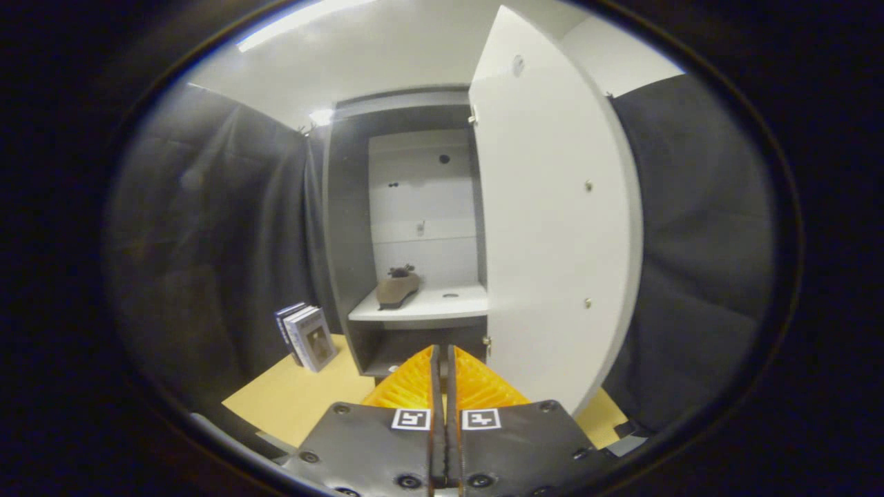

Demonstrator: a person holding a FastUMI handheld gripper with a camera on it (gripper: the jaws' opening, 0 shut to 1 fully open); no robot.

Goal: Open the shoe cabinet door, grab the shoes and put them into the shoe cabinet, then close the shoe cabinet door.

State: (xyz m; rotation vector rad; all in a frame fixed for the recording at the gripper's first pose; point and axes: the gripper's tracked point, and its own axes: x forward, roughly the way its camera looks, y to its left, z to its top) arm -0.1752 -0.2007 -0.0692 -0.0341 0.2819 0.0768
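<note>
The shoe cabinet [345, 228] stood at the far edge of the table [304, 397], dark on its outside and pale within, against the black cloth of the booth's wall. Its door [552, 207] hung wide open, swung out to the right and reaching forward past the gripper's right finger. Inside, a pale shelf [431, 304] crossed the cabinet, and one brown shoe [397, 288] sat on the shelf's left part, near the left wall. A few books [307, 337] stood upright on the table just left of the cabinet's base. The gripper [442, 362] hung in front of the cabinet below the shelf's front edge, its fingers [413, 383] pressed together with nothing between them. The shoe lay well beyond the fingers, up and slightly left of them.
</note>
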